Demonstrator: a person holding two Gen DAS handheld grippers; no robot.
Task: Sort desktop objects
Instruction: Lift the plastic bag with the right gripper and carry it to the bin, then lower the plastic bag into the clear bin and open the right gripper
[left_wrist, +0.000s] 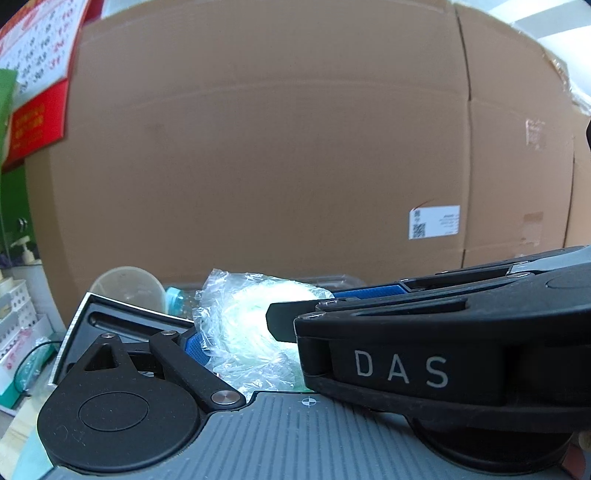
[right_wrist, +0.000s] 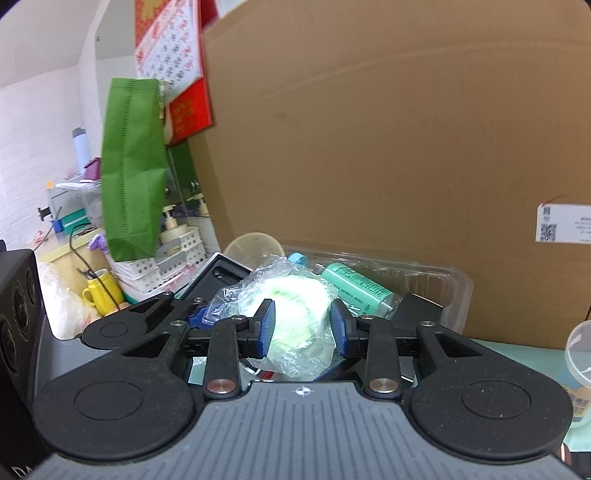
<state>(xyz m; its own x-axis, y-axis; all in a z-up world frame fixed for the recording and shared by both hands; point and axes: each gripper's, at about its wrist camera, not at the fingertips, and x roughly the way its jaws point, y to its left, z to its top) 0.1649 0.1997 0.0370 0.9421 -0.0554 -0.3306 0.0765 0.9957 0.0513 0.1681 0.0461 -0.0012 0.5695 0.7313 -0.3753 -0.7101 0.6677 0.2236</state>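
Observation:
A pale green roll wrapped in crinkled clear plastic (right_wrist: 295, 317) sits between the blue pads of my right gripper (right_wrist: 302, 328). The jaws stand around it with a little gap on each side, so the right gripper looks open. In the left wrist view the same wrapped roll (left_wrist: 251, 332) lies just ahead of the left gripper (left_wrist: 236, 332). One blue left pad (left_wrist: 194, 349) touches the plastic; the right gripper's black body (left_wrist: 443, 350) covers the other left finger. A clear plastic clamshell (right_wrist: 436, 280) behind holds a green bottle (right_wrist: 354, 284).
A big cardboard box (right_wrist: 388, 147) fills the background close behind. A black tray (left_wrist: 110, 314) and a clear cup (left_wrist: 127, 286) lie left of the roll. A green bag (right_wrist: 133, 177), white baskets (right_wrist: 166, 258) and a yellow mug (right_wrist: 99, 291) stand at the left.

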